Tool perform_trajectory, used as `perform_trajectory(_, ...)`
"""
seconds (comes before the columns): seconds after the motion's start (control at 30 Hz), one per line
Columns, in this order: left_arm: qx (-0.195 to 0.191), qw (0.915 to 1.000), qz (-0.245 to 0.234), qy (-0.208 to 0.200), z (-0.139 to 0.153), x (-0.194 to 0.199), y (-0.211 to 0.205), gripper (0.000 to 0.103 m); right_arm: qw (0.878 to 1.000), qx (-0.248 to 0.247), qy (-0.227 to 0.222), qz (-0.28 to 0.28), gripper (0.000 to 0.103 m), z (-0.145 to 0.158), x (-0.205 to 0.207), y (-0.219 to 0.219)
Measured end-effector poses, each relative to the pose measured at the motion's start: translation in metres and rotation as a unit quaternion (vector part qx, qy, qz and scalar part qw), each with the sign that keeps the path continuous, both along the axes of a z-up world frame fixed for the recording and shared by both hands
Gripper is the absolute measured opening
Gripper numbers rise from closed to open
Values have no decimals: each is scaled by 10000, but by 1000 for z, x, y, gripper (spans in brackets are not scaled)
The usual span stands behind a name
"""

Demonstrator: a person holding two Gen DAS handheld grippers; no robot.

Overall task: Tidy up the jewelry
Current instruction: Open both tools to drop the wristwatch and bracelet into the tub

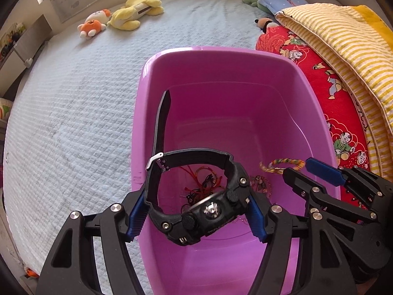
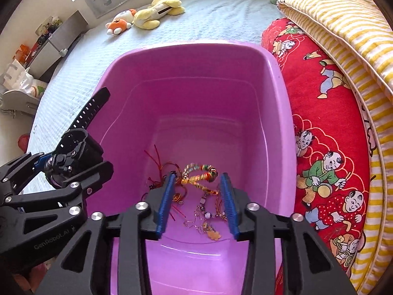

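Note:
My left gripper is shut on a black digital watch and holds it over the near left part of the purple plastic tub; its strap sticks up. The watch also shows in the right wrist view. My right gripper is open over the tub, with a multicoloured braided bracelet blurred between its pads and not gripped. In the left wrist view the bracelet hangs at the right gripper's tips. Red string bracelets and small charms lie on the tub's floor.
The tub stands on a pale blue quilted bed. A red cartoon-print cushion and a yellow striped blanket press against its right side. Plush toys lie at the far end. Shelving stands at far left.

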State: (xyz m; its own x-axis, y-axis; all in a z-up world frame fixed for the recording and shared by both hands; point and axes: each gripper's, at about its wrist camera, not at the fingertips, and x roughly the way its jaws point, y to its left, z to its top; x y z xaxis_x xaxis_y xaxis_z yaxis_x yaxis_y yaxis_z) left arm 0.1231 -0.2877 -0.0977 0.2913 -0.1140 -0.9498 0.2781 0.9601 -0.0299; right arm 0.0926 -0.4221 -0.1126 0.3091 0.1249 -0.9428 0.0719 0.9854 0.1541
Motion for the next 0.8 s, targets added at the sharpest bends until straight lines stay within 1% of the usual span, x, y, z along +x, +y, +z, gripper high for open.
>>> perform_trajectory(0.07, -6, 9999, 27, -143, 6, -1, 1, 77, 9999, 36, -12, -98, 52, 2, 0, -5)
perform_trajectory(0.13, 20, 9996, 46, -260, 13, -1, 3, 82, 9998, 44, 2, -208, 56, 4, -3, -9)
perform_trajectory(0.17, 32, 9996, 63, -276, 16, -1, 4, 85, 9997, 64, 18, -250, 56, 5, -4, -10)
perform_trajectory(0.33, -29, 9996, 111, -239, 27, -2, 9, 86, 9992, 85, 120, -382, 56, 12, -11, -11)
perform_trajectory(0.57, -24, 9998, 180, -85, 43, -9, 20, 94, 9981, 203, 350, -457, 62, 27, -22, -5)
perform_trajectory(0.67, -70, 9997, 212, 18, 49, -12, 25, 94, 9976, 235, 464, -465, 65, 36, -27, -1)
perform_trajectory(0.8, -15, 9997, 206, 153, 56, -16, 29, 94, 9969, 217, 644, -409, 65, 46, -34, 6)
